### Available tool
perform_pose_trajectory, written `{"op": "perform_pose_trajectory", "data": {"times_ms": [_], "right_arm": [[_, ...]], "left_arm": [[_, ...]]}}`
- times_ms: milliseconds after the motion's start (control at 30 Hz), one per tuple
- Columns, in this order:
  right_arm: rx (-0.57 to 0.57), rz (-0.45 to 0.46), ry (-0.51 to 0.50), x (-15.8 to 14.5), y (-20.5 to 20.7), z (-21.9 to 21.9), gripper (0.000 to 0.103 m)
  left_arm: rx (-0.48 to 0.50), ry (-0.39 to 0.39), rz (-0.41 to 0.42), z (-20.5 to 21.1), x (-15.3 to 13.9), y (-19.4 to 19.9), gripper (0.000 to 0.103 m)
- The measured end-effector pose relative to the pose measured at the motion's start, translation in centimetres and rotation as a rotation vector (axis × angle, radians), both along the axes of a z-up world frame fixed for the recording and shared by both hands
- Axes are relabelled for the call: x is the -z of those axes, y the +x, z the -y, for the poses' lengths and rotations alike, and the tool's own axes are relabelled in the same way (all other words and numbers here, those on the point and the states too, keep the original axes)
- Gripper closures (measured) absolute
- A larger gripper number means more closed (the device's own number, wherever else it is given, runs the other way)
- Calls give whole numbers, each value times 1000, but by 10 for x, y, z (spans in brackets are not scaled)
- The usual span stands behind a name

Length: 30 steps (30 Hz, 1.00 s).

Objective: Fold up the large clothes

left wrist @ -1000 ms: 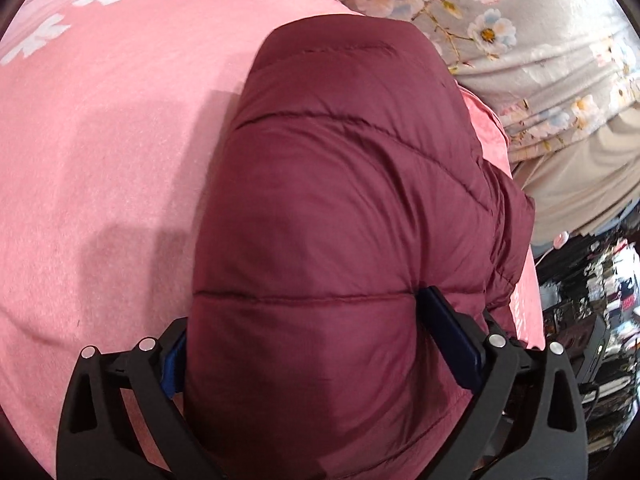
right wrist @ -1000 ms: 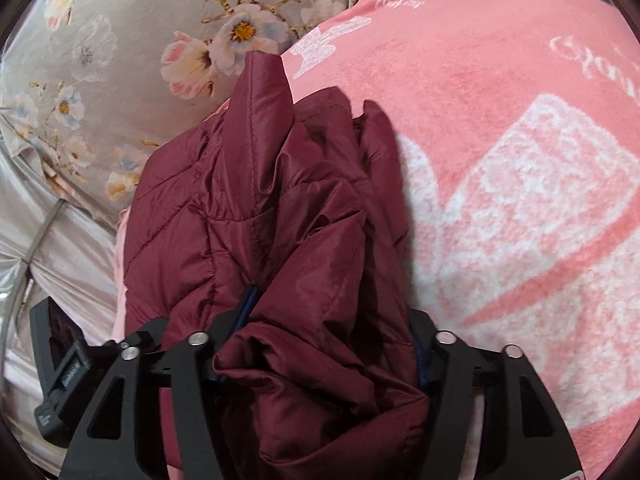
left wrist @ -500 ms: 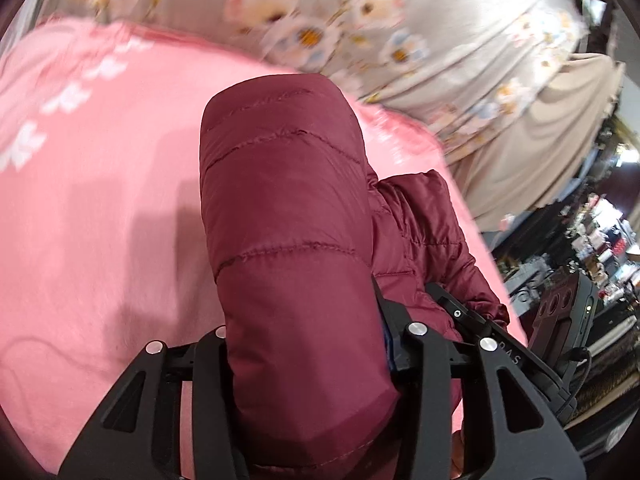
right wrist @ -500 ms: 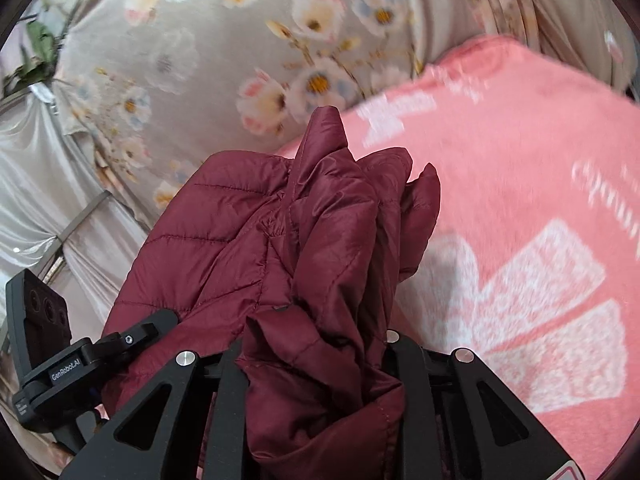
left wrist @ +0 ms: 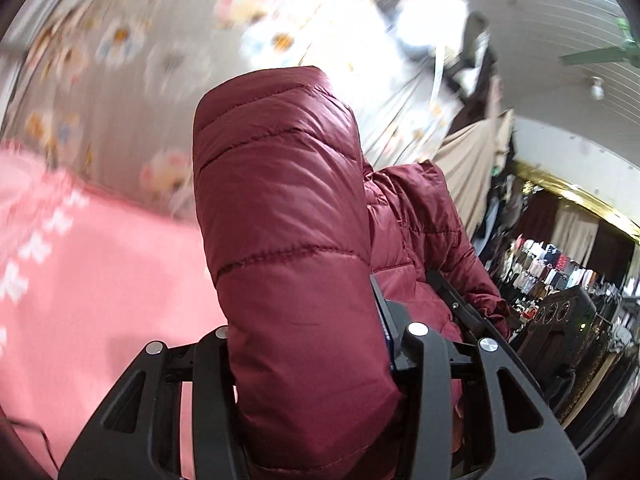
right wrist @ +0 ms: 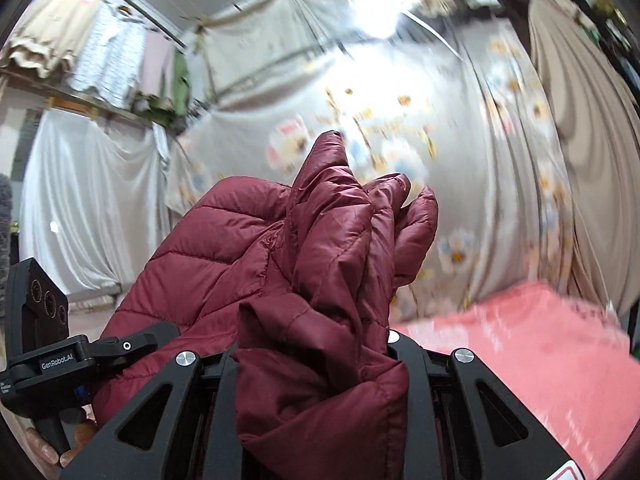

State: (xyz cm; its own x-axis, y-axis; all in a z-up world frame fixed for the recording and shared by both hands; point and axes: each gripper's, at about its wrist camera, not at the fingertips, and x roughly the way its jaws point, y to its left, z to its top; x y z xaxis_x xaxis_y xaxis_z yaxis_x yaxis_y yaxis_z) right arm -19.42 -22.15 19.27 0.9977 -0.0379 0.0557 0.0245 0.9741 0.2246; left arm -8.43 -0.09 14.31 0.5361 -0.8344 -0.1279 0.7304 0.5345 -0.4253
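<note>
The left gripper is clamped on a thick quilted fold of the maroon puffer jacket, its jaws having just been closing with the padding squeezed between them; the fold fills the whole gap and stands up past the fingers as a rounded, stitched bulge. The right gripper pinches a thinner, crumpled bunch of the same jacket, its jaws likewise having just been closing on the cloth, and here the fabric rises in several pointed folds above the fingers. Both grippers point roughly level, with the jacket held up off the pink blanket, which lies below and behind it with white printed marks on it. The left view alone shows more of the jacket trailing off to the right toward the other gripper, whose black body sits at the right edge, and beyond that a dim room with racks of hanging clothes and a green ceiling fan. The right view alone shows the left gripper's black camera housing at the lower left with a bit of the person's hand under it, plus pale garments hung high on a rail. Both views share the blurred grey flowered curtain behind
</note>
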Motion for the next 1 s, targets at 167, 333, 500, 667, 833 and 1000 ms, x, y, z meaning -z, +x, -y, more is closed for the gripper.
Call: {"op": "perform_pose_trajectory", "data": {"times_ms": [167, 333, 500, 667, 833, 1000], "right_arm": [[-43, 106, -66, -33, 15, -31, 84], [-84, 130, -74, -34, 65, -62, 84], [-93, 106, -49, -9, 130, -78, 83], [-76, 31, -14, 37, 205, -87, 84], [-49, -86, 21, 98, 273, -85, 84], [-30, -209, 56, 162, 325, -78, 84]], "left_arm": [[-10, -23, 131, -28, -45, -6, 62], [-71, 0, 247, -58, -68, 15, 61], [-105, 38, 296, -81, -60, 63, 61], [-121, 89, 303, -87, -31, 136, 61], [-116, 151, 236, -83, 14, 213, 60], [-113, 214, 142, -72, 75, 276, 60]]}}
